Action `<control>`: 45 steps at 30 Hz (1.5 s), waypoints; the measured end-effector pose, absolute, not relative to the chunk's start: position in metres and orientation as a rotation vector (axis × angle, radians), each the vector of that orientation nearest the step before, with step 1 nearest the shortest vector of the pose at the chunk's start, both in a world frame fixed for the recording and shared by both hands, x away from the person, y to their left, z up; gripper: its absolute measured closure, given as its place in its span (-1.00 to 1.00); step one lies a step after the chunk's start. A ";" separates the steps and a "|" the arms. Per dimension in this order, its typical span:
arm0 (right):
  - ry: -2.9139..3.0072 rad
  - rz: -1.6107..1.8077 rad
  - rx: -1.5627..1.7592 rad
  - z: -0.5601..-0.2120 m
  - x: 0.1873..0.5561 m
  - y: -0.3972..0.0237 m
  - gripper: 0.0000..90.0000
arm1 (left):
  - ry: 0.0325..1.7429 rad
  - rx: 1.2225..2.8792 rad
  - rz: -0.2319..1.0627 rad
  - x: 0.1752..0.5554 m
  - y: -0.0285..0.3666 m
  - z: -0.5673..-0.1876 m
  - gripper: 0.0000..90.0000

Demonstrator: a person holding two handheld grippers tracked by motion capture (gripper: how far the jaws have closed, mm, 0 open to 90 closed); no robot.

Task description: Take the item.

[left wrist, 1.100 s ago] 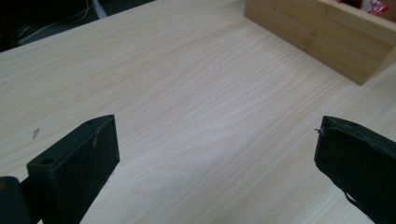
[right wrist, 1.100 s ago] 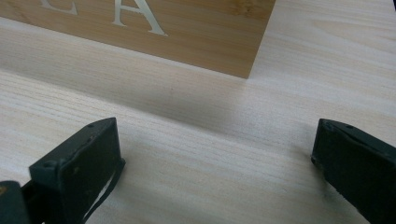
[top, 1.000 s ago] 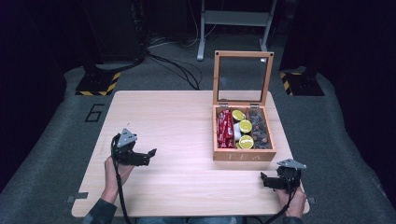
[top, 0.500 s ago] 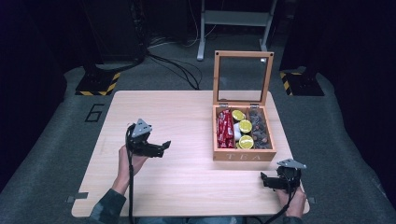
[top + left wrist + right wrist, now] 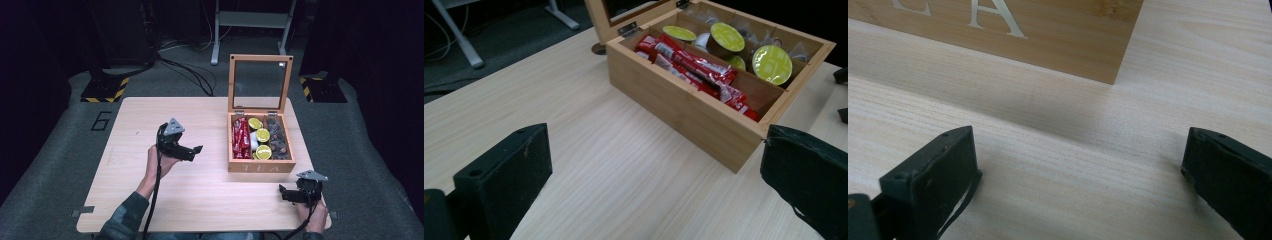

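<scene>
Black jaws, grey triangular plates

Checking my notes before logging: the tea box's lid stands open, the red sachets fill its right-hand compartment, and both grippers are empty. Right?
Not quite. The high view shows the red sachets in the left-hand compartment of the tea box. The lid stands open; the left gripper and right gripper are empty.
</scene>
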State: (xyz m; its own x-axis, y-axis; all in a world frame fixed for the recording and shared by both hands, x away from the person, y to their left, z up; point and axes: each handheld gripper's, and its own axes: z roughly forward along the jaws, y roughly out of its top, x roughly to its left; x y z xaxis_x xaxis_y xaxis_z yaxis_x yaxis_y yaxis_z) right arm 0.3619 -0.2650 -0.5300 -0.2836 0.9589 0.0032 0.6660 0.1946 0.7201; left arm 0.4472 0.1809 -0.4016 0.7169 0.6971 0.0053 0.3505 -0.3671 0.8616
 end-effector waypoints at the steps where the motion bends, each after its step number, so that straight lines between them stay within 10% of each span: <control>1: 2.024 0.863 1.514 -0.530 0.362 -0.265 -0.99 | 0.791 1.985 0.460 0.449 0.177 -0.401 -1.00; 45: 2.029 0.866 1.499 -0.530 0.362 -0.265 -0.97 | 0.562 2.149 0.261 0.503 0.018 -0.419 -0.72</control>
